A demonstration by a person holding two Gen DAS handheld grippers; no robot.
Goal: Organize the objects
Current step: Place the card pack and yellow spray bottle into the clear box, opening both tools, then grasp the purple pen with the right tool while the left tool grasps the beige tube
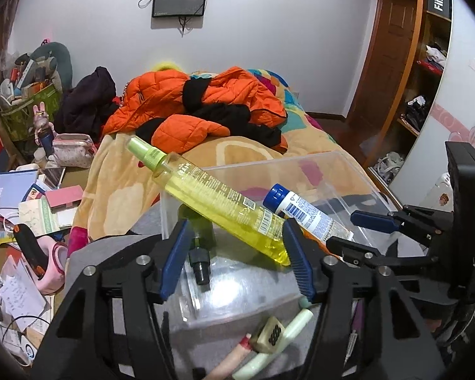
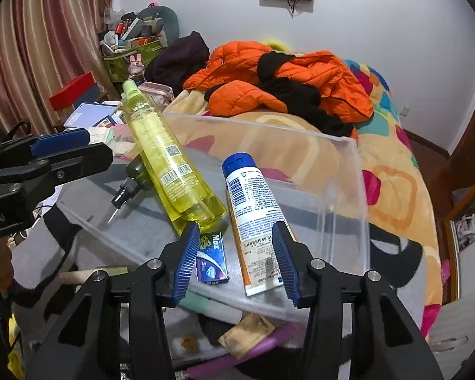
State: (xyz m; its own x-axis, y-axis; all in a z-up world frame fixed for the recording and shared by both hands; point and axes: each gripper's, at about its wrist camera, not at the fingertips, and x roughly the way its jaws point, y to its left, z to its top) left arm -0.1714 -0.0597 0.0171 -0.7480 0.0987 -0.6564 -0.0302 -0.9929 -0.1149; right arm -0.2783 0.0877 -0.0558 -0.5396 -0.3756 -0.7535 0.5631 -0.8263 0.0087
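Note:
A clear plastic bin (image 1: pixel 269 163) (image 2: pixel 348 145) sits on a grey surface at the foot of the bed. Inside it, a tall yellow bottle (image 1: pixel 212 196) (image 2: pixel 161 148) leans over the bin's left rim. A white tube with a blue cap (image 1: pixel 304 212) (image 2: pixel 253 212) lies beside it, along with a small dark green spray bottle (image 1: pixel 199 240) (image 2: pixel 133 174) and a blue gum pack (image 2: pixel 212 259). My left gripper (image 1: pixel 234 232) is open around the yellow bottle's base. My right gripper (image 2: pixel 235 232) (image 1: pixel 361 232) is open astride the tube's lower end.
Pens, a mahjong tile (image 1: pixel 270 332) and small items lie in front of the bin. An orange jacket (image 1: pixel 205 95) and dark clothes are piled on the bed behind. A cluttered side table (image 1: pixel 31 196) stands to the left and wardrobe shelves (image 1: pixel 427 72) to the right.

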